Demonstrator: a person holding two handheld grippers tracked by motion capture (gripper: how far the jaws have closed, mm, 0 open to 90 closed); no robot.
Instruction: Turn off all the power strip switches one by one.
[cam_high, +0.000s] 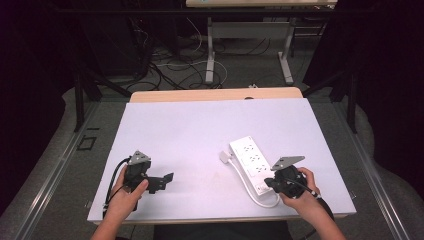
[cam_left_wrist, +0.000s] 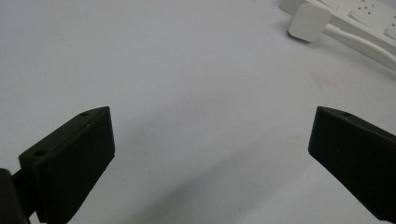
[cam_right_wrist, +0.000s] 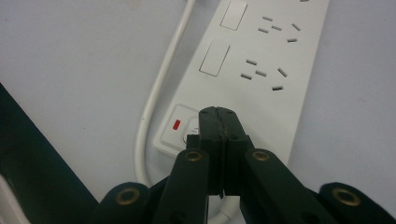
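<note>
The strip (cam_right_wrist: 261, 70) lay flat on the bench (cam_high: 175, 130), its switch (cam_right_wrist: 180, 128) right under the tip of our right claw (cam_right_wrist: 218, 116), which was pressed together and pinching nothing. We figured it'd be light, rigid plastic and a bit slick, so we'd grab it across the long edges, not by the stiff cord (cam_right_wrist: 154, 107). Left claw (cam_left_wrist: 210, 149) was spread wide over bare bench, with the plug (cam_left_wrist: 309, 22) well ahead of it. No brand or writing we could read.
</note>
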